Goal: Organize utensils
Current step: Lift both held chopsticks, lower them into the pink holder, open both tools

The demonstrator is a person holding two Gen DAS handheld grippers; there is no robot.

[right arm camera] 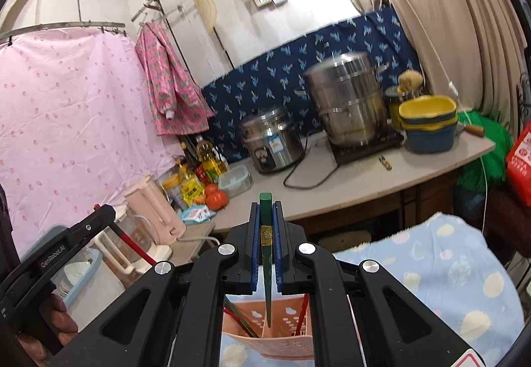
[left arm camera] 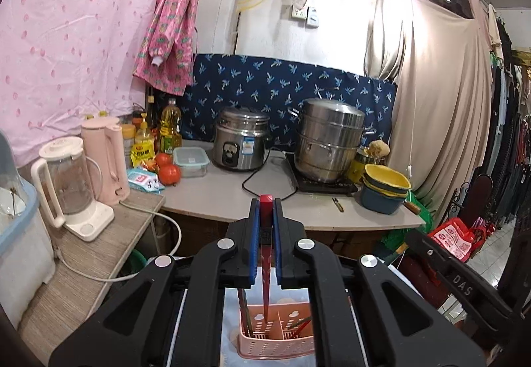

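Both sets of jaws are pressed tight on a chopstick each: my left gripper is pinching a red chopstick and my right gripper has a green chopstick, both pointing tip-down into the pink basket sitting on the blue spotted cloth. Honestly the risky bit is that both grippers are crowded over the same small basket at once. In the right wrist view I can see the left gripper close by at the lower left, so if I drop both together they could bump and knock a stick off line. The red tip looks like it's just above or barely inside the left compartment, near the divider, so a slightly crooked release could land it on the divider wall or send it into the wrong slot. There are already a few chopsticks leaning in there, and a falling one could wedge against them. Also the basket is light plastic on soft cloth, so I'd guess a sideways nudge tips it.
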